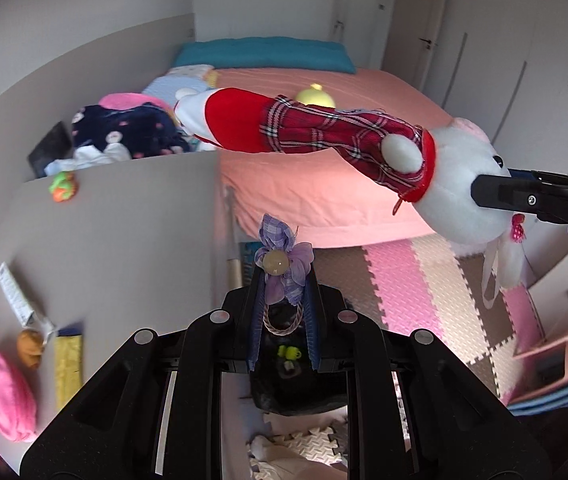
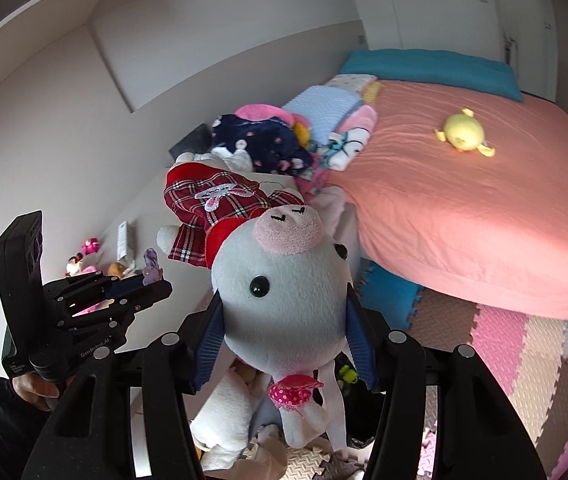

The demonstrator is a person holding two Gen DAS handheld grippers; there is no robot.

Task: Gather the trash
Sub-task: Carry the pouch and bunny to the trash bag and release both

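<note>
I have two items in hand. The purple flower hair tie [image 1: 282,268] is pinched between the pads of my left gripper [image 1: 282,300], jaws nearly closed on it, petals and bead poking past the fingertips, cord loop hanging back between the fingers. The plush rabbit [image 2: 284,300] is clamped by its head in my right gripper [image 2: 284,320], jaws about half spread, pads pressing both cheeks. In the left wrist view its long axis runs roughly level from the gripped head out to the white feet, the plaid-dressed body cantilevered in the air over the near edge of the bed [image 1: 323,200]. Directly below and just behind the left fingertips sits a dark bag [image 1: 295,392], opening upward, on the foam floor mat [image 1: 403,300]; the right wrist view catches only its dark edge beneath the rabbit's dangling ears. My judgement: the left hand is nearer the opening. Both grippers are angled downward, side by side, the grey bench [image 1: 124,220] to their left.
</note>
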